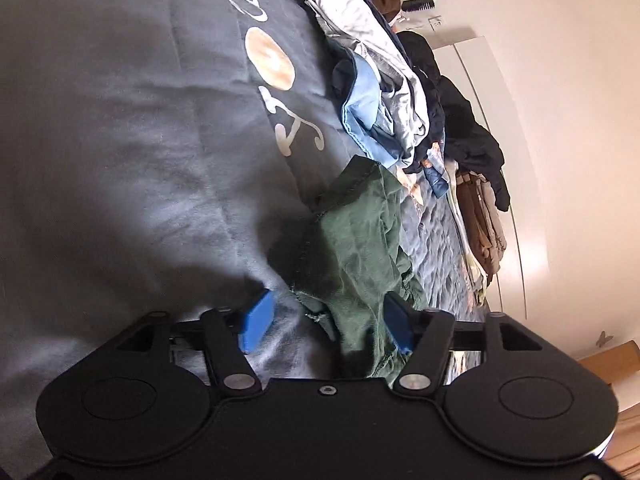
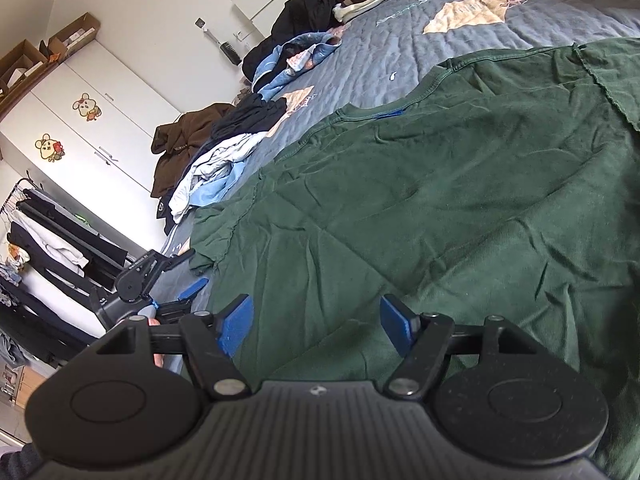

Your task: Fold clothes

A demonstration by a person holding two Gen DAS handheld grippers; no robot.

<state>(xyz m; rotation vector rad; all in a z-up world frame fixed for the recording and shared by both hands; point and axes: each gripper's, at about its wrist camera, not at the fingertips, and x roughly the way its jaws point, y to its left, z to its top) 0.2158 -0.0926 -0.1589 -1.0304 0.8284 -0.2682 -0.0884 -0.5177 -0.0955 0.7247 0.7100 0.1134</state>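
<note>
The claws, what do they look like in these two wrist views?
Both look alike: the left claw and right claw each have a black body with two round caps, black linkage arms with silver rivets, and blue fingertips. The right body is ribbed on top.

Daylight is washing the cream wall (image 2: 152,8); a white wardrobe (image 2: 100,120) is standing below cardboard boxes (image 2: 76,32); a clothes rack (image 2: 48,216) is hanging garments
</note>
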